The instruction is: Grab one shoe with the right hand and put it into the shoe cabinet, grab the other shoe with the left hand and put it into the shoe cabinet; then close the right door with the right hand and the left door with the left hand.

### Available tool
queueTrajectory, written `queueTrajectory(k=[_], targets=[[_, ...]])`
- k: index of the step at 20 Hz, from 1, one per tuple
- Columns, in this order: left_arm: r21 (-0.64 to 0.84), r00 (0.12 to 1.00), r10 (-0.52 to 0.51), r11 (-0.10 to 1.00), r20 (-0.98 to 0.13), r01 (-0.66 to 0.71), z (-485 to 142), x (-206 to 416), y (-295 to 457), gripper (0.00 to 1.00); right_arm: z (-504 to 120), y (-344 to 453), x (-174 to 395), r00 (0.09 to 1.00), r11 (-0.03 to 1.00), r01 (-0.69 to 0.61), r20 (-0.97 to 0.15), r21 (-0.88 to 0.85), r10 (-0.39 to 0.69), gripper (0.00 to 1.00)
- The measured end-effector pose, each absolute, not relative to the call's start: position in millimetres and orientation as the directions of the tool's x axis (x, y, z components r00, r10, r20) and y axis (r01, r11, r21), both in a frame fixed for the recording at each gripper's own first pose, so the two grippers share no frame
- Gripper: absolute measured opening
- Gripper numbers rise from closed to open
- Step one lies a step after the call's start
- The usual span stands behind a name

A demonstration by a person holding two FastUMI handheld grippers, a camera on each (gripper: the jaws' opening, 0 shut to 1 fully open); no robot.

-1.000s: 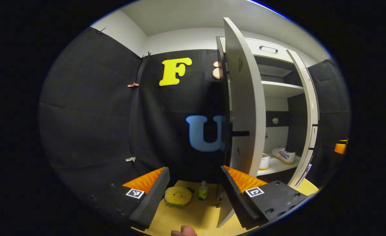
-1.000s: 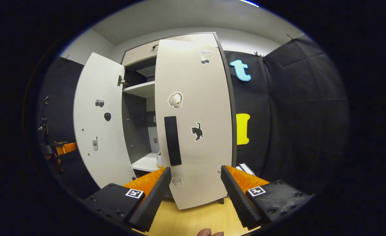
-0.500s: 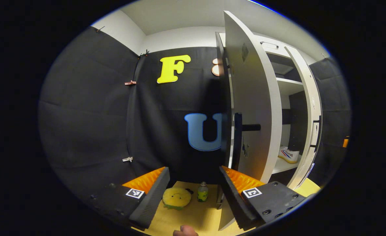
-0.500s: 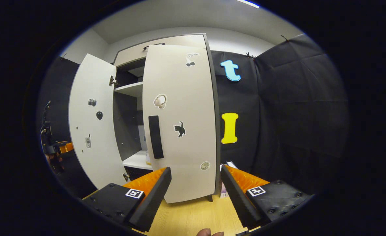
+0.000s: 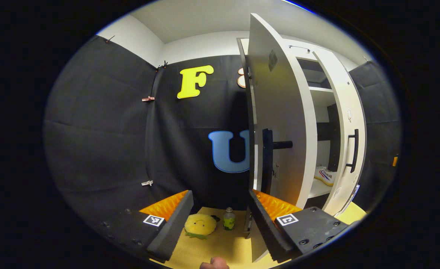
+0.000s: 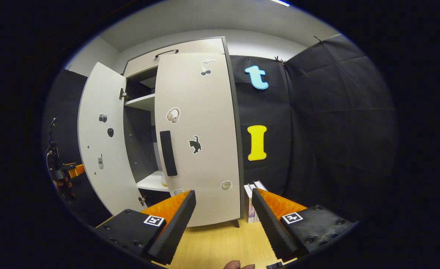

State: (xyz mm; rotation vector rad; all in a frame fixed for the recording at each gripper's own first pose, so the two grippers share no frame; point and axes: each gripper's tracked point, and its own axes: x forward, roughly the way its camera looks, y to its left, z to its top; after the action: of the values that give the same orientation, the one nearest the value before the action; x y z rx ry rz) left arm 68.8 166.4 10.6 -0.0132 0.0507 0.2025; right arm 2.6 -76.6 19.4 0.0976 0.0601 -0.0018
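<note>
The left gripper [image 5: 220,220] is spread and empty, with the left door [image 5: 279,123] edge-on just ahead to its right, its tall handle [image 5: 267,160] facing the fingers. The right gripper [image 6: 223,220], also spread and empty, faces the nearly closed right door [image 6: 201,138]. A shoe [image 5: 326,175] lies on the cabinet shelf [image 5: 317,188].

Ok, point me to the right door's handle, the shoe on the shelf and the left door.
right door's handle [image 6: 168,153]: right gripper view, middle of the black bar.
shoe [image 5: 326,175]: left gripper view, its white side with the stripes, on the shelf.
left door [image 6: 102,145]: right gripper view, middle of its open inner face.
</note>
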Motion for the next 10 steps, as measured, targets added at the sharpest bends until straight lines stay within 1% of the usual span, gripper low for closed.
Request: queueTrajectory(k=[7, 9, 10], targets=[[-0.021, 0.982, 0.181, 0.983, -0.055, -0.182, 12.8, 70.4, 126.1, 0.94, 19.6, -99.4, -2.8, 0.998, 0.995, 0.003, -0.061, 0.101, 0.004, 0.98], [-0.019, 0.985, 0.161, 0.987, -0.056, -0.162, 13.8, 74.1, 105.5, 0.93, 19.6, -106.3, -2.9, 0.998, 0.994, -0.001, -0.065, 0.112, 0.009, 0.98], [-0.014, 0.988, 0.145, 0.989, -0.056, -0.146, 14.2, 75.8, 95.7, 0.94, 18.7, -108.7, -3.9, 0.997, 0.993, -0.007, -0.069, 0.120, 0.015, 0.98]])
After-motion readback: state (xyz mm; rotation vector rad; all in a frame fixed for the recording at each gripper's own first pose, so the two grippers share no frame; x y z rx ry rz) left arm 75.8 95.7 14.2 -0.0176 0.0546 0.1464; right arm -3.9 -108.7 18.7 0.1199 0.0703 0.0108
